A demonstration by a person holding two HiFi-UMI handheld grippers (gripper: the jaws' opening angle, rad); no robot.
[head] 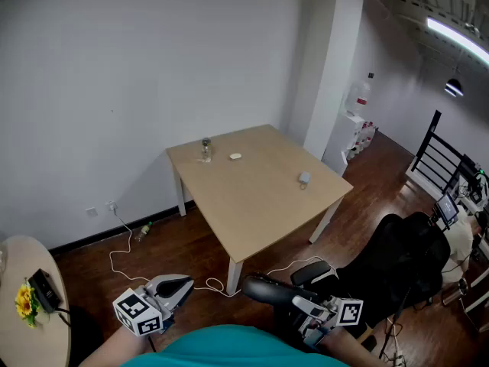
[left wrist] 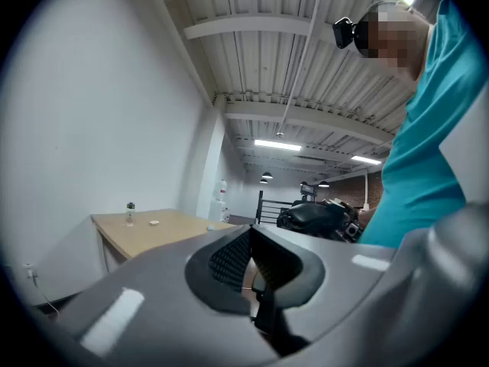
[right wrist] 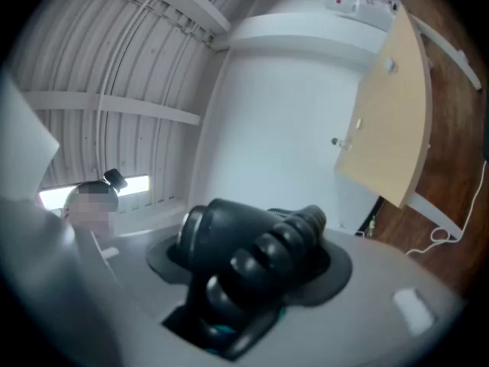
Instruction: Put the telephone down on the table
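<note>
Black telephone (head: pixel 263 287) in grip of right hand-held gripper (head: pixel 296 300); left hand-held gripper (head: pixel 180 287) closed.

A square, light-wood counter (head: pixel 256 201) on white legs stands on the dark wooden floor (head: pixel 179 243). 3 small things rest on it: a clear bottle with a dark cap (head: pixel 205 148) upright near the far corner, a flat white oval piece (head: pixel 235 157) near it, and a grey-blue object (head: pixel 304 179) well apart, by the right edge.
</note>
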